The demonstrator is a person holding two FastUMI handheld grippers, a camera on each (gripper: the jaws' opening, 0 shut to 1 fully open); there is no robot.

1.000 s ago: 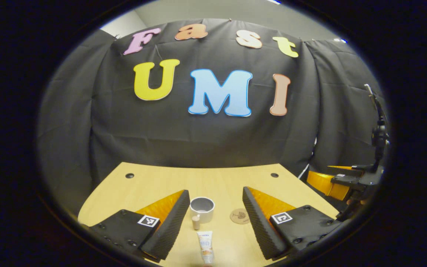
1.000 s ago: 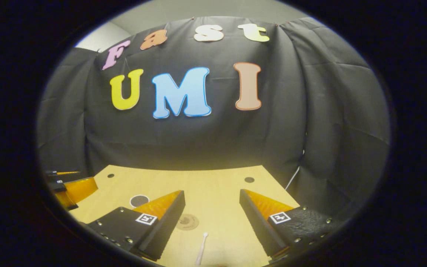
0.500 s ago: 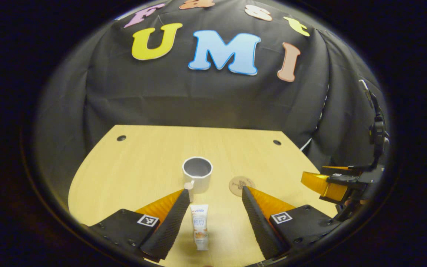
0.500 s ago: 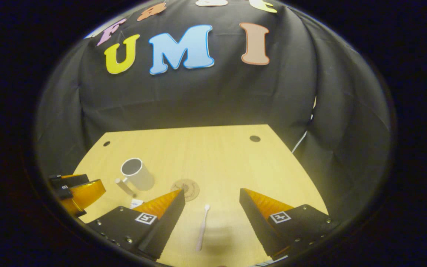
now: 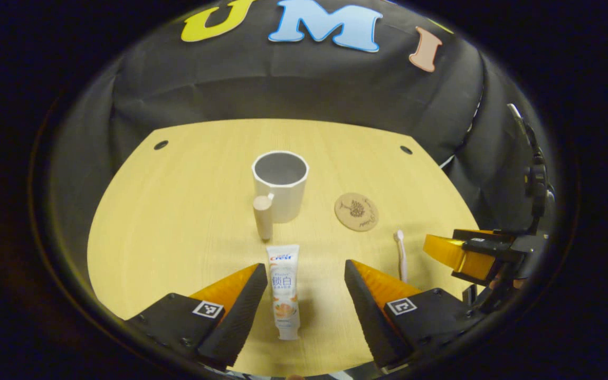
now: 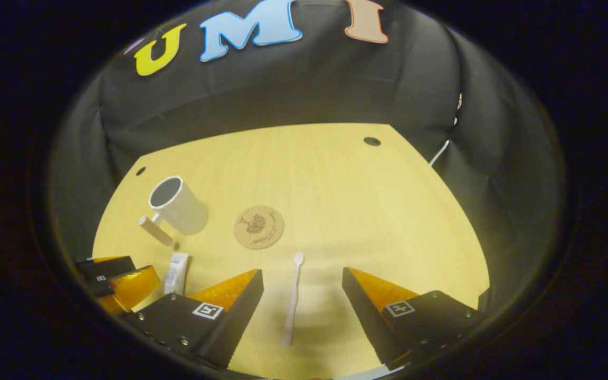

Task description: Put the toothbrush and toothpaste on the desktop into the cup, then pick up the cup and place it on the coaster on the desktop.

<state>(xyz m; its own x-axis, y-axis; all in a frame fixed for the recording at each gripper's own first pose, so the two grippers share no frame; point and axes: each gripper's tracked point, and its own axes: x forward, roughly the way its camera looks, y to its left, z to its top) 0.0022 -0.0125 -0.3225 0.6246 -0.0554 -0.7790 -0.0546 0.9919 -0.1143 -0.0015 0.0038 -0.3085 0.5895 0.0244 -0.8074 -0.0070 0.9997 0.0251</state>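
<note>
The left hand-held gripper (image 5: pixel 305 279) hovers above the near edge of the wooden tabletop (image 5: pixel 177 211) with its fingers spread wide. The toothpaste tube (image 5: pixel 284 290) lies flat on the tabletop between those fingers, touching neither, its length running away from the camera toward the cup.

The white cup (image 5: pixel 279 184) stands upright and empty just beyond the tube. Its handle (image 5: pixel 263 216) faces the near side. The round cork coaster (image 5: pixel 357 211) lies flat to the right of the cup, near it but apart.

The right hand-held gripper (image 6: pixel 302 287) also hovers over the near part of the tabletop (image 6: pixel 362 211), fingers spread wide. The white toothbrush (image 6: pixel 292 298) lies flat between them, untouched, its head pointing away toward the coaster (image 6: pixel 259 227). In the right gripper view the cup (image 6: pixel 177 206) sits left of the coaster, and the toothpaste tube (image 6: pixel 176 273) lies nearer, beside the left hand-held gripper (image 6: pixel 119 279).

In the left gripper view the toothbrush (image 5: pixel 401 256) lies just beside the right hand-held gripper (image 5: pixel 467 253).
</note>
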